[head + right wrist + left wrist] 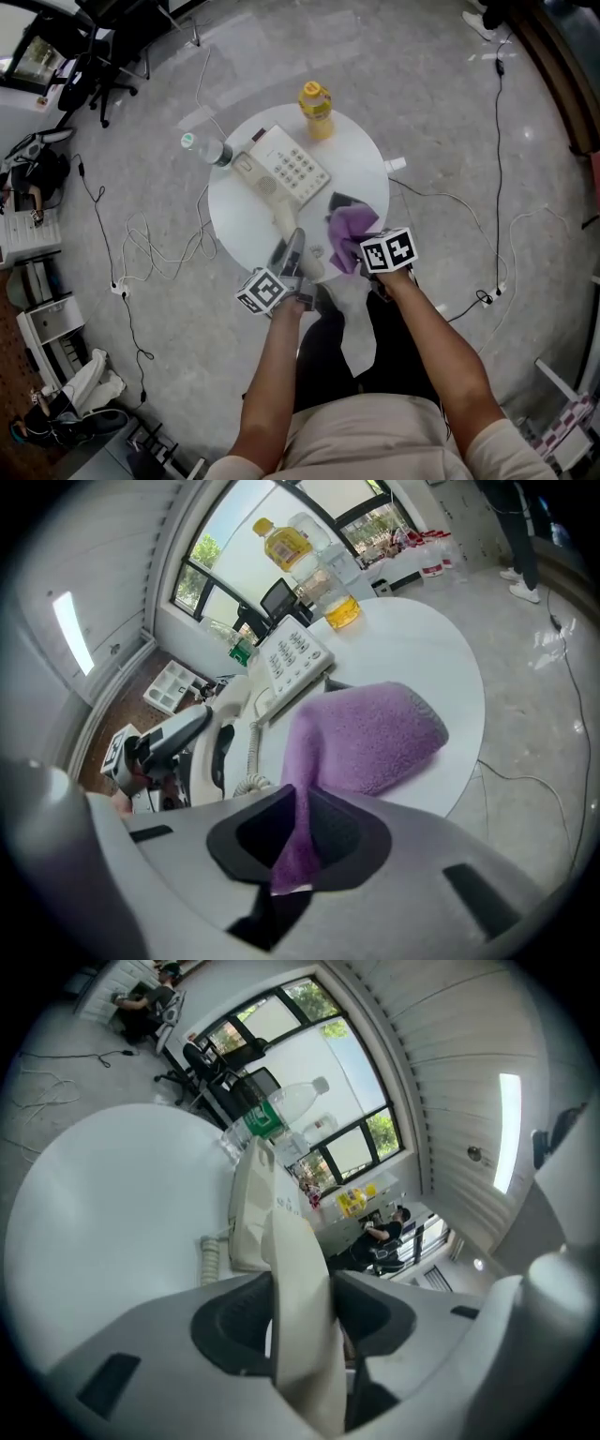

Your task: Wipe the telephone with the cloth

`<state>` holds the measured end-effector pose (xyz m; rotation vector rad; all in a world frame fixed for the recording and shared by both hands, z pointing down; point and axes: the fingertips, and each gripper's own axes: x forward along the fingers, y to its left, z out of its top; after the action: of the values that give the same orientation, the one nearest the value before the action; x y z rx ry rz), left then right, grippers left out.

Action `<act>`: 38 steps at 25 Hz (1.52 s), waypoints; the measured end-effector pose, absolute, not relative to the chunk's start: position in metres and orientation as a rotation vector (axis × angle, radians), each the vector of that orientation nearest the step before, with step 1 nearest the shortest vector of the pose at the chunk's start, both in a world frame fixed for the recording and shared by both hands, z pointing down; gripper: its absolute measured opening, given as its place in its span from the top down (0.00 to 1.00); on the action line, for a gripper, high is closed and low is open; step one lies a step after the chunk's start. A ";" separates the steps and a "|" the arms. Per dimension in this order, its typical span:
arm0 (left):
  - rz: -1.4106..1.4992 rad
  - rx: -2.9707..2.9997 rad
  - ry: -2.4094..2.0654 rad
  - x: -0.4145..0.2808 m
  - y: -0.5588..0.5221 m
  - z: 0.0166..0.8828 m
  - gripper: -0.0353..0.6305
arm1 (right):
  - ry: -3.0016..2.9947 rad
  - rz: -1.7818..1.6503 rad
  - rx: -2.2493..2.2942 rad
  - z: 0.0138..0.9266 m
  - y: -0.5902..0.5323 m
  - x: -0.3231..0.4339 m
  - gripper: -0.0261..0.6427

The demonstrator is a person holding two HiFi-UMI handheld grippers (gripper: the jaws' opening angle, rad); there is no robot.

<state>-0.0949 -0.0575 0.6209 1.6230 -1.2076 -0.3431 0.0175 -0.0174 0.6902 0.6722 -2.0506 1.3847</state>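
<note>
The round white tabletop (366,178) fills the middle of the head view. The cream telephone (281,167) lies on it toward the upper left, keypad up and cradle empty. Its handset (295,1251) is off the base and low in the frame, near the tabletop's front edge. The left gripper (302,1321) holds it there, with the fingers clamped on the handset's middle so that it stands edge-on between them. To its right, the right gripper (298,841) has its fingers pinched nearly together on one edge of the purple cloth (366,738). The rest of the cloth hangs free in a loose fold over the tabletop's lower right, near the handset, though contact between the two cannot be made out. A yellow bottle (316,110) stands at the tabletop's top edge and a clear bottle (208,150) lies at its upper left edge, both well apart from the work. The coiled cord (210,1258) runs from the base toward the handset. The step in hand looks like wiping the handset, with the handset presented and the cloth brought near. The next move calls for laying the loose fold, not the pinched edge, against the handset and drawing it along the length. Meanwhile the left grip must stay firm and keep the cord slack enough not to drag the base.
</note>
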 end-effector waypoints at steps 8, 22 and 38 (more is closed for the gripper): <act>-0.410 1.585 -1.355 -0.142 -0.107 0.604 0.65 | -2.069 1.363 0.710 0.690 -0.021 0.012 0.91; -0.253 1.512 -1.613 -0.179 -0.167 0.611 0.65 | -2.096 1.350 0.724 0.684 -0.027 0.010 0.91; -0.161 1.445 -1.687 -0.184 -0.198 0.623 0.63 | -2.113 1.270 0.730 0.674 -0.050 0.005 0.87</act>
<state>-0.1843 -0.1984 0.6234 1.4449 -1.6875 -0.1613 0.0050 -0.0503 0.6742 0.7296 -2.1127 1.2698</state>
